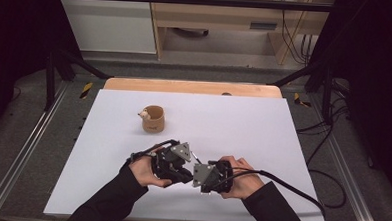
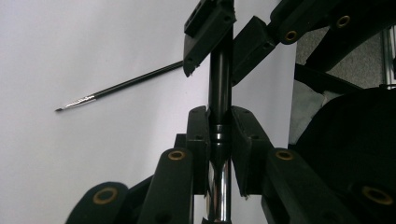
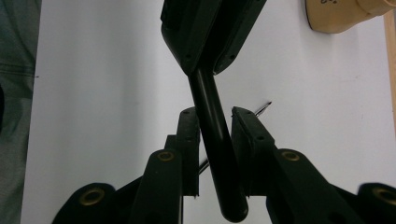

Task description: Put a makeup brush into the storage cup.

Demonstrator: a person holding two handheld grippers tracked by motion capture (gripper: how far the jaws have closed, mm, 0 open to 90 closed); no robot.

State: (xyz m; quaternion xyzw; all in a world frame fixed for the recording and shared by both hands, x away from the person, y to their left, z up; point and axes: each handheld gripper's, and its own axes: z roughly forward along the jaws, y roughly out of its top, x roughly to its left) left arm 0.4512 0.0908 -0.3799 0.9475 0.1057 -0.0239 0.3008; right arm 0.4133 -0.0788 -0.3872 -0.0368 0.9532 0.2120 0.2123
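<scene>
Both hands low and angled inward, left tongs and right tongs clamped on black tube, thin brush beside.

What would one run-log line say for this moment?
left gripper: shut on black tube | right gripper: shut on black tube | thin brush: lying on white table | tan cup: upright, apart

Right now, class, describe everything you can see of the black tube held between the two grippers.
The black tube is a slim, round, glossy stick, like plastic, with a ringed collar and a shiny metal-looking section at one end. It is held above the white table, not resting on it. The left gripper clamps its fingers at the collar. The right gripper grips the plain black end.
</scene>
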